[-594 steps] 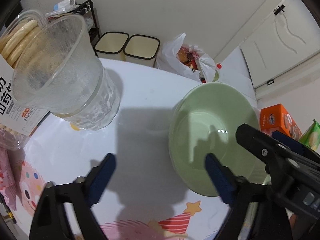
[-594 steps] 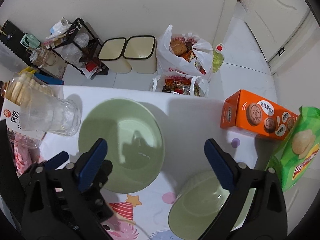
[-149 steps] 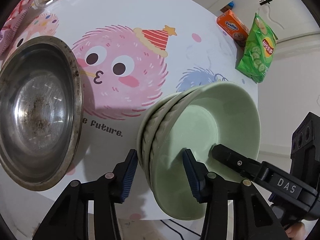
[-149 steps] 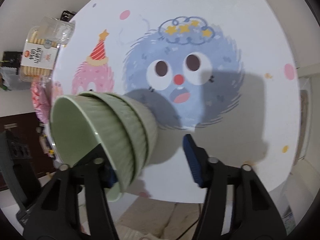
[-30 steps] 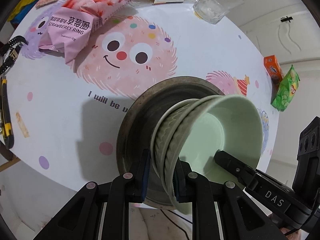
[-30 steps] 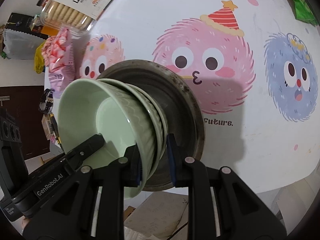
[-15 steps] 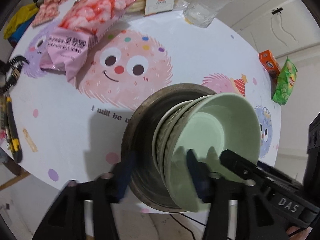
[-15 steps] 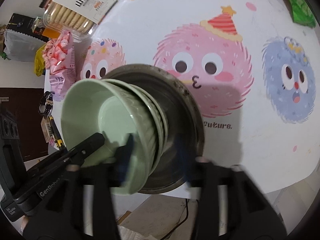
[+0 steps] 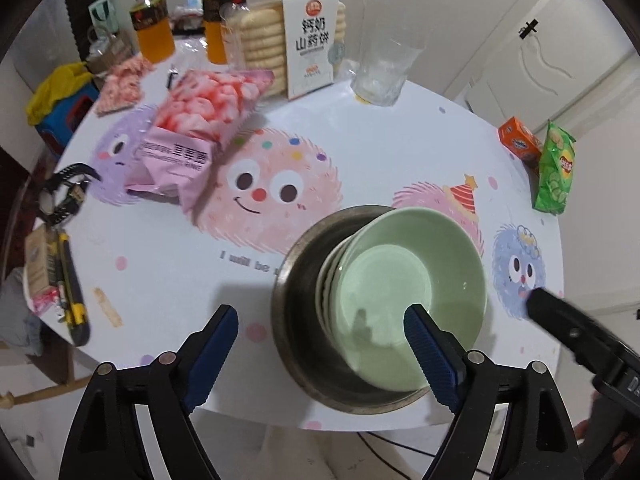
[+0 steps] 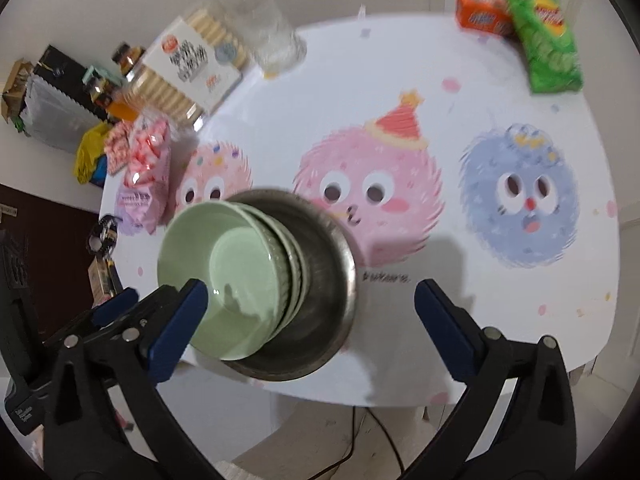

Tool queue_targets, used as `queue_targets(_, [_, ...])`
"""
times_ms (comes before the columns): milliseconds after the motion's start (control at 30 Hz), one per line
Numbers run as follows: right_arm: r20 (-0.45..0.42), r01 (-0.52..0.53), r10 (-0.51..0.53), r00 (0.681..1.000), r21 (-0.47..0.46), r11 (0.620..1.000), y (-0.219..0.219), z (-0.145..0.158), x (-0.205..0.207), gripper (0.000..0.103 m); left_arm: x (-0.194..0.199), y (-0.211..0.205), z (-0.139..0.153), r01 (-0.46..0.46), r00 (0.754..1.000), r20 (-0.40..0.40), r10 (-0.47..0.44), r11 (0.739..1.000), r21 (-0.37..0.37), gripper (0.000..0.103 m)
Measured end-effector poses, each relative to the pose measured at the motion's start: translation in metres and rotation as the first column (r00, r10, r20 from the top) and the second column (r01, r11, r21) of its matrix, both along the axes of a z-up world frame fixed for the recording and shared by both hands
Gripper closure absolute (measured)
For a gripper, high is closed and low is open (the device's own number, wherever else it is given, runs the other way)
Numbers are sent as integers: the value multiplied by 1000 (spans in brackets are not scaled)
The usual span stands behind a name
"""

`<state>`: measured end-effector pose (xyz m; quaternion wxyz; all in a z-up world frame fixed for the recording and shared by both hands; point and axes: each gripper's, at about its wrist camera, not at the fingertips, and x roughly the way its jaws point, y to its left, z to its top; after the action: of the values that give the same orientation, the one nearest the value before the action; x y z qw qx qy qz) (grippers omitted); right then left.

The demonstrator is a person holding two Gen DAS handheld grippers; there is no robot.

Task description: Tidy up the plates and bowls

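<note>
A stack of pale green bowls (image 9: 404, 292) sits inside a steel basin (image 9: 296, 292) near the table's front edge. It shows in the right wrist view too: the green bowls (image 10: 232, 276) in the basin (image 10: 332, 264). My left gripper (image 9: 326, 344) is open and empty, raised above and in front of the stack. My right gripper (image 10: 308, 308) is open and empty too, pulled back above the basin. Neither touches the bowls.
On the round cartoon-print table (image 9: 360, 152) lie a pink snack bag (image 9: 196, 128), a biscuit box (image 9: 308, 40), a glass (image 9: 384, 68), two juice bottles (image 9: 152, 20), an orange box (image 9: 520, 142), a green chips bag (image 9: 554, 168) and a utility knife (image 9: 72, 280).
Both grippers have opened, let go of the bowl stack and drawn back upward. The stack now rests in the steel basin.
</note>
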<state>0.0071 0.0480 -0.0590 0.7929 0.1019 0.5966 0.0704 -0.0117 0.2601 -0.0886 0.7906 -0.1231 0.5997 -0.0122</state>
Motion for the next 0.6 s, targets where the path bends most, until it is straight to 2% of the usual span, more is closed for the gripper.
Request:
queue_targets(33, [39, -10, 11, 999, -23, 1000, 0, 6, -5, 0, -2, 1, 2, -4, 1000, 5, 4, 1000, 7, 13])
queue_targets(100, [88, -19, 24, 996, -51, 998, -1, 14, -14, 0, -8, 2, 5, -10, 1000, 17, 10, 1000, 12, 2])
queue_targets(133, [114, -25, 32, 993, -62, 998, -1, 19, -20, 0, -12, 3, 7, -9, 1000, 24, 9, 1000, 1, 0])
queue_targets(267, [221, -34, 60, 973, -120, 992, -6, 34, -44, 0, -26, 7, 14, -15, 999, 49, 17, 999, -28, 0])
queue_targets(333, [270, -25, 75, 960, -181, 983, -5, 40, -56, 0, -35, 5, 18, 0, 997, 74, 3, 999, -41, 0])
queue_targets(467, [334, 9, 81, 939, -258, 966, -7, 47, -73, 0, -53, -5, 26, 25, 994, 110, -26, 1000, 9, 0])
queue_targets(533, [332, 4, 83, 940, -255, 967, -8, 46, -78, 0, -58, -9, 28, 21, 992, 121, -23, 1000, 20, 0])
queue_targets(600, [318, -21, 83, 945, -194, 981, -11, 42, -79, 0, -60, -13, 30, 22, 992, 124, -25, 999, 30, 0])
